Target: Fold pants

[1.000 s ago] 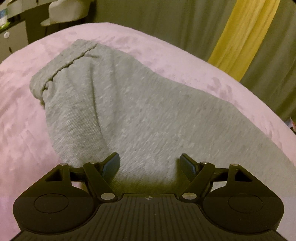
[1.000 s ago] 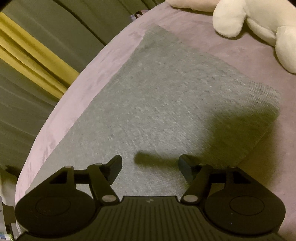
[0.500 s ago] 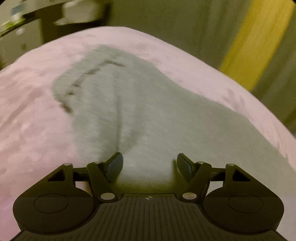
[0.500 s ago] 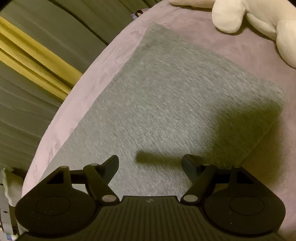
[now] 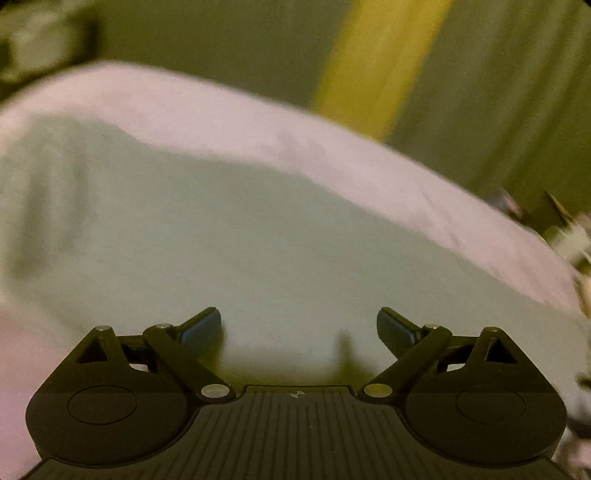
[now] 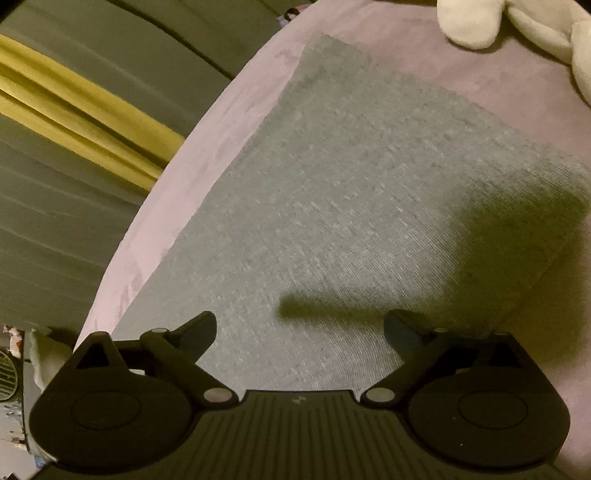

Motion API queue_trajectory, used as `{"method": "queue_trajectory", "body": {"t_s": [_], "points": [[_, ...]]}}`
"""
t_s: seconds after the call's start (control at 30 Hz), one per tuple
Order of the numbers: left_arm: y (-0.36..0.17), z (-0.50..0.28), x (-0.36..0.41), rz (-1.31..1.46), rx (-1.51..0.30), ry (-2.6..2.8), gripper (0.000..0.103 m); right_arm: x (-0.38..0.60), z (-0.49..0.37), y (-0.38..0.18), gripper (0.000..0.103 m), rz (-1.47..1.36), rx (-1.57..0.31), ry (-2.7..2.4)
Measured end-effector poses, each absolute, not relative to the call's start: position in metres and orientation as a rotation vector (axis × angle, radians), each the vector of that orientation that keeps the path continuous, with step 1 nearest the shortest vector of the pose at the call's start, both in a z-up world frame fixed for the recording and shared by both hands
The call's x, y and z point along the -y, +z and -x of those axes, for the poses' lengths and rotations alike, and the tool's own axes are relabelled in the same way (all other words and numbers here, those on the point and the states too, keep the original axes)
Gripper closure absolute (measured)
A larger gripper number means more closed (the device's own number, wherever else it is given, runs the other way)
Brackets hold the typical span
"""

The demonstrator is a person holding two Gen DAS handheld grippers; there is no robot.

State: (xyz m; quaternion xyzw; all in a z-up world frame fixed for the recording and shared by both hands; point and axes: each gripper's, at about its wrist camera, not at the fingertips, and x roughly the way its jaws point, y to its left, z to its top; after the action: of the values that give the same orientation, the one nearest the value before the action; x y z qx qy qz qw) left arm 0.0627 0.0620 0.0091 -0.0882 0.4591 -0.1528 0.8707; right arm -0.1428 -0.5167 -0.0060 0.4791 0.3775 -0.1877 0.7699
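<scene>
Grey knit pants [image 5: 229,236] lie flat on a pink bed cover [image 5: 258,122]. The left wrist view is blurred by motion. My left gripper [image 5: 298,325] is open and empty, just above the grey cloth. In the right wrist view the pants [image 6: 354,177] spread out as a flat panel with a straight far edge. My right gripper [image 6: 300,328] is open and empty, hovering over the cloth, and its shadow falls on the fabric.
A cream plush toy [image 6: 517,26] lies on the pink bed cover [image 6: 207,155] beyond the pants. Olive curtains with a yellow stripe [image 6: 74,107] hang past the bed's edge. Blurred clutter [image 5: 569,236] sits at the right.
The left gripper has swung right along the pants, so the waistband has left the view and its jaws stand slightly wider. The right gripper has barely shifted over the cloth.
</scene>
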Motion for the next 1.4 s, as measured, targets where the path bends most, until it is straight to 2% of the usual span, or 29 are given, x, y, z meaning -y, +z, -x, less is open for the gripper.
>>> {"method": "queue_trajectory", "body": {"t_s": [0.1, 0.17, 0.27, 0.37, 0.5, 0.6, 0.83, 1.07, 1.17, 1.4], "points": [[-0.024, -0.062, -0.046, 0.141, -1.054, -0.334, 0.007, 0.533, 0.156, 0.003, 0.006, -1.004, -0.783, -0.496], [-0.028, -0.061, -0.043, 0.111, -1.038, -0.343, 0.002, 0.545, 0.175, 0.013, 0.006, -0.935, -0.748, -0.657], [-0.030, -0.061, -0.040, 0.125, -1.030, -0.342, 0.001, 0.552, 0.208, 0.025, 0.006, -0.863, -0.703, -0.781], [-0.033, -0.062, -0.027, 0.075, -1.025, -0.335, 0.000, 0.548, 0.234, 0.023, 0.006, -0.897, -0.700, -0.796], [-0.035, -0.062, -0.011, -0.055, -1.028, -0.316, 0.000, 0.554, 0.263, 0.007, 0.006, -1.086, -0.618, -0.755], [-0.036, -0.060, -0.007, -0.093, -1.029, -0.313, 0.000, 0.555, 0.267, 0.002, 0.006, -1.136, -0.591, -0.749], [-0.032, -0.059, -0.022, 0.004, -1.032, -0.323, 0.000, 0.561, 0.258, 0.002, 0.009, -1.119, -0.614, -0.746], [-0.031, -0.060, -0.022, 0.007, -1.032, -0.324, 0.000, 0.564, 0.247, 0.000, 0.013, -1.098, -0.630, -0.758], [-0.031, -0.060, -0.022, 0.006, -1.032, -0.323, 0.000, 0.565, 0.245, -0.001, 0.020, -1.089, -0.624, -0.764], [-0.031, -0.059, -0.024, 0.014, -1.033, -0.324, 0.000, 0.564, 0.244, -0.003, 0.022, -1.097, -0.617, -0.779]]}}
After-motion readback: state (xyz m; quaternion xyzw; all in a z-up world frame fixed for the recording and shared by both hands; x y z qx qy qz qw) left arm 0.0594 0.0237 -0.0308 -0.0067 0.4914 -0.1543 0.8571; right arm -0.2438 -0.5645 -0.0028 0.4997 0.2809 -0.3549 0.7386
